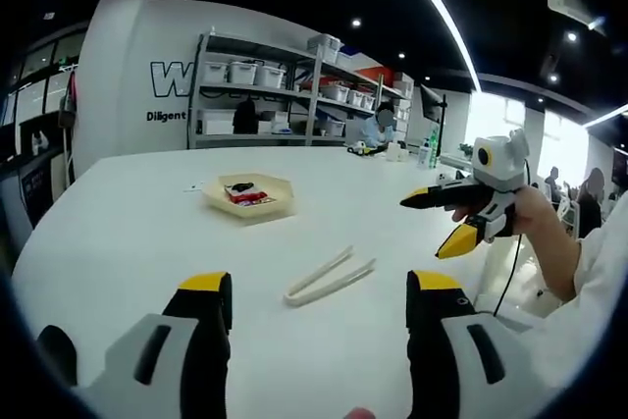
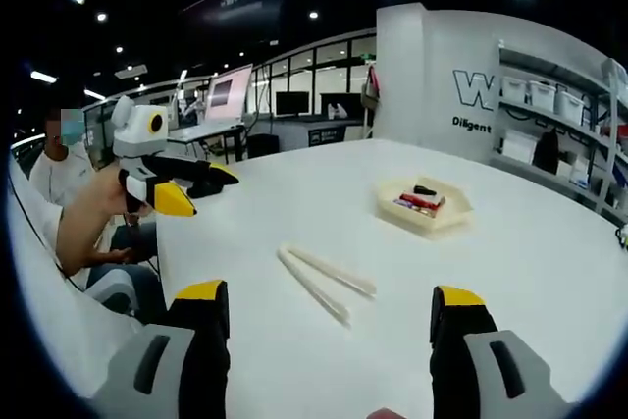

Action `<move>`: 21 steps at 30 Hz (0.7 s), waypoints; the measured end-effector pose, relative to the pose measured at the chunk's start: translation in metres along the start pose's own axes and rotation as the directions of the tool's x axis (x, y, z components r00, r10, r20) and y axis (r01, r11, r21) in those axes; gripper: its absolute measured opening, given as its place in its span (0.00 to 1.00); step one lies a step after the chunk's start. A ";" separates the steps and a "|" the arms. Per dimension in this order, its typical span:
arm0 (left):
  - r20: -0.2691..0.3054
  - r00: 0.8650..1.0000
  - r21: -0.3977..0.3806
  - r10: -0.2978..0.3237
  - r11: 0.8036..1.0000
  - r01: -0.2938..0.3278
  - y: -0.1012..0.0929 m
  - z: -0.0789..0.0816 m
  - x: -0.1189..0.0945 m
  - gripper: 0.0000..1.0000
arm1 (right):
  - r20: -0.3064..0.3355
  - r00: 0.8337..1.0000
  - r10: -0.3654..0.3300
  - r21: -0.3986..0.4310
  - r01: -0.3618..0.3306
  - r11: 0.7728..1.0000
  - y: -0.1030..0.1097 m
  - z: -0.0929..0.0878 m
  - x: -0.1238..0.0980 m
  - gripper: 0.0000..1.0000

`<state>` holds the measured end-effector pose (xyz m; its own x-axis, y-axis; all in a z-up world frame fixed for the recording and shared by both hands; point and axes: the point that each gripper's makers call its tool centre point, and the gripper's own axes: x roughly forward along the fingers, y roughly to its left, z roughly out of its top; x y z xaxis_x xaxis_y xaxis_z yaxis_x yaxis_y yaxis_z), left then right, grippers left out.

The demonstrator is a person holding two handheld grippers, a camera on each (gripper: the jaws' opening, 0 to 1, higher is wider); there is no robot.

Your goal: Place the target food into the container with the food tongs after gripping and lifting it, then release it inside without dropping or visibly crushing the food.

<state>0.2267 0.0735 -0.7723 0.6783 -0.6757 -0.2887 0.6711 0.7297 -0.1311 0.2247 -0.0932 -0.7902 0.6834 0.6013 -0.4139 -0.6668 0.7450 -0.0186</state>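
Left claw (image 1: 319, 306) jaws wide apart, nothing between them, hovering over the white bench (image 1: 128, 233). Food tongs (image 1: 329, 277) lie flat on the bench just ahead of that claw, between the two jaw tips and slightly beyond, not touching either. Right claw (image 2: 329, 316) also spread wide and empty; in the right gripper view the tongs (image 2: 324, 282) lie ahead between its jaws, arms splayed in a narrow V, apart from the tips.

Farther out, a shallow pale-yellow container (image 1: 250, 198) sits on the bench, well apart from the tongs. Inside it are a red item and a dark item; too small to tell what they are. Same container (image 2: 424, 205) shows in the right gripper view, past the tongs and to the right.

In the left gripper view the right claw (image 1: 444, 221) comes in from the right, held by a hand (image 1: 535, 218), jaws parted, raised off the bench. In the right gripper view the left claw (image 2: 196, 186) comes in from the left, jaws parted too.

Beyond the bench: metal shelving (image 1: 285, 95) with white bins. White wall (image 1: 132, 76) carries a large "W" and below it "Diligent", both cut off by the shelving. Same lettering reads in the right gripper view. A person (image 2: 64, 159) sits at far left.
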 end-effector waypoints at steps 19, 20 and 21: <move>-0.002 1.000 -0.003 0.027 1.000 -0.027 0.003 0.000 -0.002 0.70 | -0.002 1.000 -0.013 0.013 0.013 1.000 -0.005 0.001 0.003 0.81; -0.002 1.000 -0.003 0.027 1.000 -0.027 0.002 0.000 -0.002 0.69 | -0.002 1.000 -0.013 0.014 0.013 1.000 -0.005 0.001 0.003 0.81; -0.003 1.000 -0.003 0.026 1.000 -0.026 0.002 -0.001 -0.002 0.69 | -0.002 1.000 -0.014 0.014 0.014 1.000 -0.005 0.001 0.002 0.81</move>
<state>0.2265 0.0763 -0.7725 0.6946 -0.6561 -0.2949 0.6522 0.7474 -0.1265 0.2303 -0.0955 -0.7901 0.6919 0.5905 -0.4154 -0.6532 0.7571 -0.0117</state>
